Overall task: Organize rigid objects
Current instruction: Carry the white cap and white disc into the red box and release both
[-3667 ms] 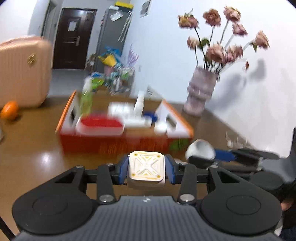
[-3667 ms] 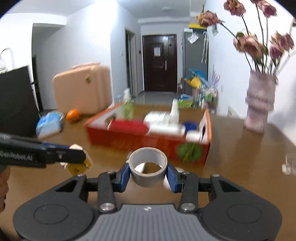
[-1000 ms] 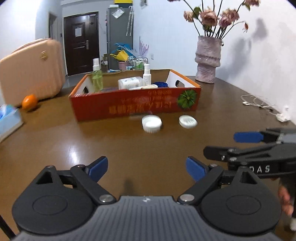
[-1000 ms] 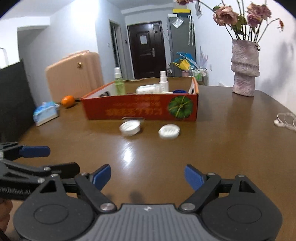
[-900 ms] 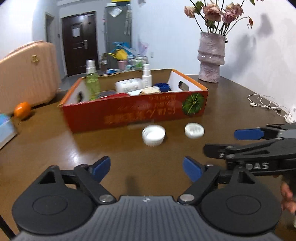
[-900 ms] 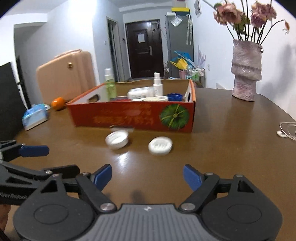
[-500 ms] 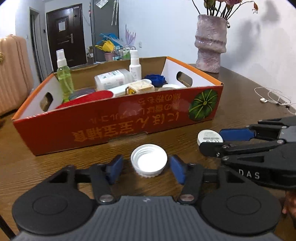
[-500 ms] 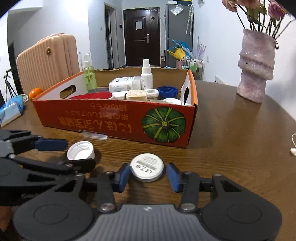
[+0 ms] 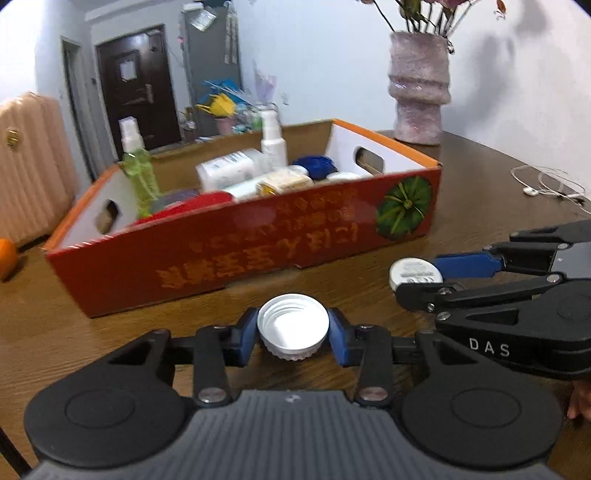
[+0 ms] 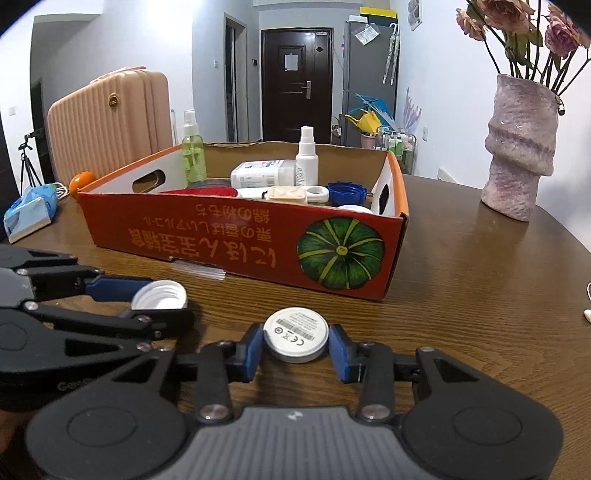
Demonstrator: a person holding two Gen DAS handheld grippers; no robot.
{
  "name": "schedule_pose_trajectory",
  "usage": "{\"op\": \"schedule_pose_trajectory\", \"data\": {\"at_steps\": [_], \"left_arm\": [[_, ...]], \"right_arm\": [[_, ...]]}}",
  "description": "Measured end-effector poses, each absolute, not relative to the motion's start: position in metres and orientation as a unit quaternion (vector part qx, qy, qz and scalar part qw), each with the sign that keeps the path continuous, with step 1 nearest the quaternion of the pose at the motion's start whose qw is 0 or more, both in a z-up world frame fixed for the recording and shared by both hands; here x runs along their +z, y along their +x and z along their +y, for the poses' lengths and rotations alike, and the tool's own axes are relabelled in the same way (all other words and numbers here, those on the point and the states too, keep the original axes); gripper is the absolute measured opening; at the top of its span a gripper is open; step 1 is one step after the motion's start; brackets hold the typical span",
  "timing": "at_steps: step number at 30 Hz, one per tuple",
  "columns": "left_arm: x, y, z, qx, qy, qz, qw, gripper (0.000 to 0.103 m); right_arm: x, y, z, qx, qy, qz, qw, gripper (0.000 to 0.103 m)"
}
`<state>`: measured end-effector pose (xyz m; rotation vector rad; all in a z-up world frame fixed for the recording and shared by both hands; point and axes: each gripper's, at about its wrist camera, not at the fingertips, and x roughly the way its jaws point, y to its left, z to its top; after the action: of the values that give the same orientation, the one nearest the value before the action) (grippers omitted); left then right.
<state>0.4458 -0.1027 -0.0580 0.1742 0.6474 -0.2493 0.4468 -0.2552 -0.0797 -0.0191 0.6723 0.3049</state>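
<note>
a red cardboard box (image 10: 258,236) printed with a green pumpkin stands on the wooden surface (image 10: 480,295), blocking the way ahead at 12 o'clock. it holds spray bottles and jars. a pink vase (image 10: 517,155) sits at 2 o'clock. the left claw (image 9: 292,330) has just closed and grips an upturned, threaded white bottle cap (image 9: 292,325). the right claw (image 10: 295,343) has just closed and grips a flat white round disc with a printed label (image 10: 295,332), both just before the box.

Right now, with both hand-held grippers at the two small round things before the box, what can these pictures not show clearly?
- Red box: its floor is hidden by its front wall, both views.
- White cap: underside hidden against the table, left wrist view.
- White disc: label print too small to read, right wrist view.
- Flowers: cut off by the top edge.
- The person: only a fingertip shows at the left wrist view's right edge.
</note>
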Motion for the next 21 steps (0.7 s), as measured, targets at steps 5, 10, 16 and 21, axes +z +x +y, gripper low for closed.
{"op": "schedule_pose_trajectory", "data": {"at_steps": [5, 10, 16, 21], "left_arm": [[-0.039, 0.416, -0.091, -0.092, 0.079, 0.286, 0.951, 0.041], [-0.029, 0.351, -0.056, -0.041, 0.023, 0.282, 0.958, 0.041], [-0.023, 0.272, -0.029, -0.023, 0.028, 0.275, 0.961, 0.041], [-0.011, 0.232, -0.021, -0.026, 0.018, 0.257, 0.966, 0.041]], "right_arm": [[-0.079, 0.441, -0.262, 0.116, 0.006, 0.331, 0.936, 0.038], [-0.067, 0.375, -0.264, 0.112, 0.039, 0.311, 0.943, 0.038], [-0.061, 0.288, -0.245, 0.137, 0.016, 0.313, 0.94, 0.038], [-0.046, 0.244, -0.231, 0.156, 0.005, 0.299, 0.941, 0.038]]}}
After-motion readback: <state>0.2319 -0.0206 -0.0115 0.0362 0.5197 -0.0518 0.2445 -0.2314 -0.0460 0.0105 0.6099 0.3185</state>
